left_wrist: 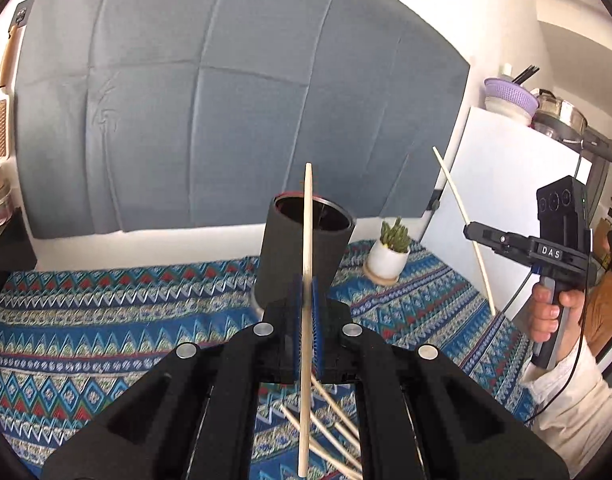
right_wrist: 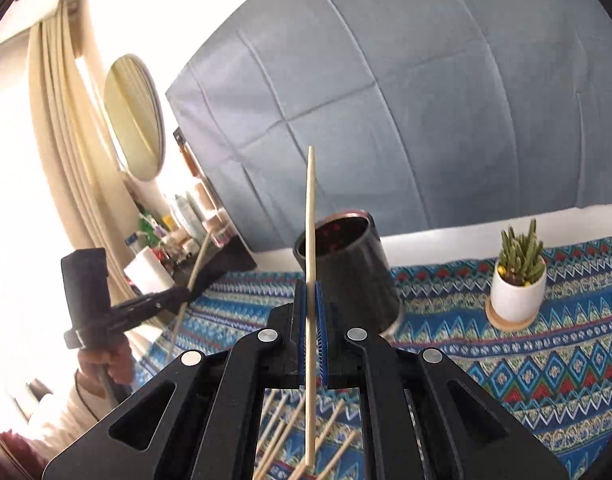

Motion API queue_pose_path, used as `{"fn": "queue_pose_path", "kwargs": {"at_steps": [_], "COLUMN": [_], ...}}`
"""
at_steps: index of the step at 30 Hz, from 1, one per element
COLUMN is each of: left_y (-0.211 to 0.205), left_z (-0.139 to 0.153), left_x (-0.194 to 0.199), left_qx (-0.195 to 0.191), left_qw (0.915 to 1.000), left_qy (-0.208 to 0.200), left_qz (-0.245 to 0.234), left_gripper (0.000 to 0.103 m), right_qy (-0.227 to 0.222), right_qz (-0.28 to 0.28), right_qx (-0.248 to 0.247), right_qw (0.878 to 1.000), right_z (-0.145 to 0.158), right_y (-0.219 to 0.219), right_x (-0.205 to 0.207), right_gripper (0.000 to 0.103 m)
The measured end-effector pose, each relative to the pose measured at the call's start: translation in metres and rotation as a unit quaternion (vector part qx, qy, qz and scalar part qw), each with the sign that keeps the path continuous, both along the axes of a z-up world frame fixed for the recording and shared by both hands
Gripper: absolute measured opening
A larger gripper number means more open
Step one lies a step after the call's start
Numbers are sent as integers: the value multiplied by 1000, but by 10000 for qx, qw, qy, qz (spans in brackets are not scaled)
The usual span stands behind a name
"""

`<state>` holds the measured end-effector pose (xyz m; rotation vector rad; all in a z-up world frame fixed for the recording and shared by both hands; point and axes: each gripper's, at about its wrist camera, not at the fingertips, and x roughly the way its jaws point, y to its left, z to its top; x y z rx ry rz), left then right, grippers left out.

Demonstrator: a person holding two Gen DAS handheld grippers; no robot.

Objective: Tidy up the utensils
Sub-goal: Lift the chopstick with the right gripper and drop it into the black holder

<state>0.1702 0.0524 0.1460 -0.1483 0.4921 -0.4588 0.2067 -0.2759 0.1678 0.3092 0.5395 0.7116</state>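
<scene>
Your right gripper (right_wrist: 310, 320) is clamped on a single wooden chopstick (right_wrist: 310, 216), which stands nearly upright between the blue pads (right_wrist: 322, 320). Just behind it sits the black cylindrical holder (right_wrist: 358, 268) on the patterned tablecloth (right_wrist: 546, 360). Loose chopsticks (right_wrist: 281, 436) lie below. At left, your left gripper (right_wrist: 183, 294) pinches another chopstick (right_wrist: 197, 262). A potted cactus (right_wrist: 520, 280) stands right.

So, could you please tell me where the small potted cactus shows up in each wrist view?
Left wrist view: potted cactus right of centre, just right of the black cup.
Right wrist view: potted cactus far right, well right of the cup.
Shared landmark: the black cup.
</scene>
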Motion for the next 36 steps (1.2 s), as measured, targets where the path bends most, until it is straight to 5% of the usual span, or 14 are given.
{"fn": "queue_pose_path", "kwargs": {"at_steps": [9,17,20,24,28,36], "left_y": [-11,-13,-13,-14,-19,-36], "left_z": [27,36,32,27,17,-10], "left_x": [53,86,91,105,119,136], "left_qx": [-984,-1715,-2056,-2391,-2430,-1983], "left_qw": [9907,9666,9500,9388,9376,9504], "left_qy": [-869,-1845,-2268,-2411,-2454,-2389], "left_qz": [-365,-480,-617,-576,-407,-186], "left_gripper": [5,5,5,5,5,5], "right_qy": [-766,-1190,-1306,-1369,-1689,-1937], "right_qz": [-639,-848,-889,-1036,-1383,-1655], "right_qx": [476,1204,1372,1618,1436,948], "right_qw": [9939,9819,9779,9718,9653,9624], "right_z": [21,21,19,12,5,-19], "right_y": [37,59,65,71,81,91], "right_x": [37,78,89,102,110,121], "right_gripper": [5,5,5,5,5,5]}}
